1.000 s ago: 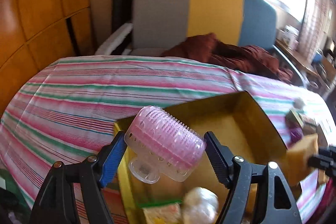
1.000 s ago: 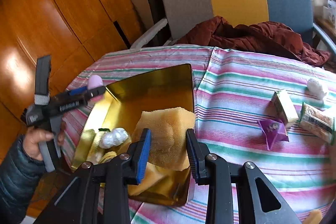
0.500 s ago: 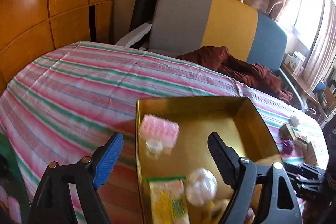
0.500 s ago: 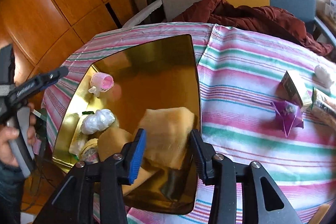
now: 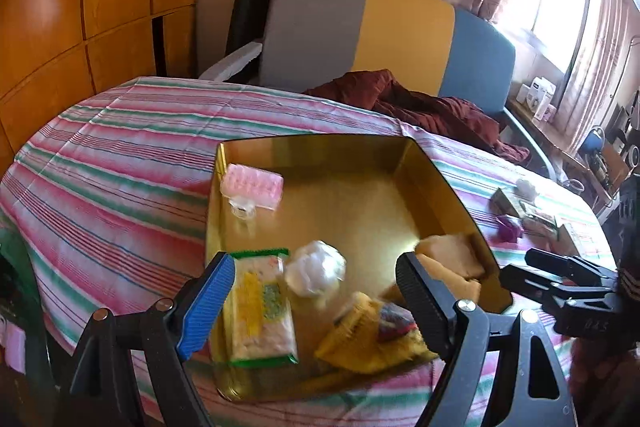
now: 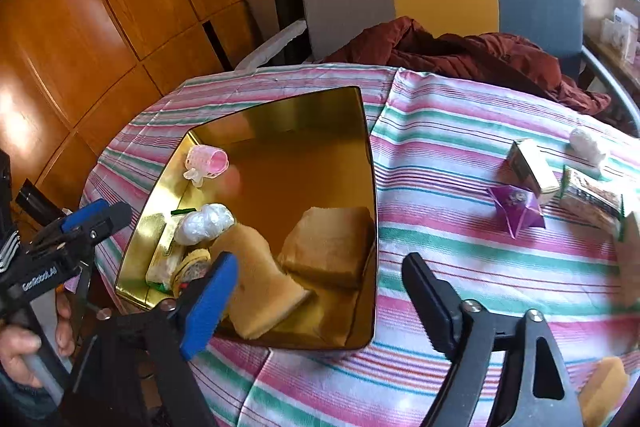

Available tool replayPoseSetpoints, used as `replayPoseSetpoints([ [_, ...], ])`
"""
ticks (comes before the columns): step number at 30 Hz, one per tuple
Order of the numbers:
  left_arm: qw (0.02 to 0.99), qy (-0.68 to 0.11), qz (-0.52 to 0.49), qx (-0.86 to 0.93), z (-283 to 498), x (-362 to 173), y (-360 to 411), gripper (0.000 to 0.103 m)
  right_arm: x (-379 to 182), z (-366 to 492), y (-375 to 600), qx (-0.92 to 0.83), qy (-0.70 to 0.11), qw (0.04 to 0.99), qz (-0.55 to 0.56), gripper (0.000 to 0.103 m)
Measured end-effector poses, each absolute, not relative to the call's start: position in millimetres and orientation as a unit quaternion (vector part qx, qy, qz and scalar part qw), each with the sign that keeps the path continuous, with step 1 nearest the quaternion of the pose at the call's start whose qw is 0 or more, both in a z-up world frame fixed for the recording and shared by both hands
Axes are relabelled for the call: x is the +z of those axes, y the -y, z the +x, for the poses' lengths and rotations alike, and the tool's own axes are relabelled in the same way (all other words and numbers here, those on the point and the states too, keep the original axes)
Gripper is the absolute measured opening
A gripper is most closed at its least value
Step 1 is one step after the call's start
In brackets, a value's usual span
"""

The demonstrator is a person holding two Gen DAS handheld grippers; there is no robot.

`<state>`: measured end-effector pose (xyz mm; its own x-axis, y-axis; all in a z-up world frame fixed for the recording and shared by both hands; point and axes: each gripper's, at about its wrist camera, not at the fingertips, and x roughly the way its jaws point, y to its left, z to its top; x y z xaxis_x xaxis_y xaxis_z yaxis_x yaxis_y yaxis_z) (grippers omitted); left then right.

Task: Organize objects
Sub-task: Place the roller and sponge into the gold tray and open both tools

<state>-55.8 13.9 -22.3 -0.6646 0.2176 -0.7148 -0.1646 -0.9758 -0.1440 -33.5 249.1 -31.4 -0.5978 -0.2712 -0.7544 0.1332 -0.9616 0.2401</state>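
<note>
the sponge [image 6: 328,239] lies in the gold tray [image 6: 370,187] at its near right wall, looking light and squashy, best pinched across its flat sides. the right gripper [image 6: 320,291] has just been opening, jaws wide and clear of the sponge, and the left gripper [image 5: 316,291] hangs wide open and empty. the tray holds one pink roller [image 6: 206,163], one white wad [image 6: 204,223] and one packet [image 5: 260,311], with four small items loose on the cloth [image 6: 440,155].

A yellow sponge [image 6: 604,387] is cut off at the frame's lower right corner, its shape unclear.
</note>
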Motion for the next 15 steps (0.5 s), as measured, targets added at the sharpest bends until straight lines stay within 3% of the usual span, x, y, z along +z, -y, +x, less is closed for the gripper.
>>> replayPoseSetpoints([
  [5,0.095,0.024,-0.393,0.914,-43,-20,-23,0.084,-32,-22,-244,-0.894,0.066,0.109,0.430,0.095],
  [15,0.090,0.010,-0.395,0.914,-29,-20,-28,0.084,-25,-6,-235,-0.906,0.030,0.101,0.409,0.100],
])
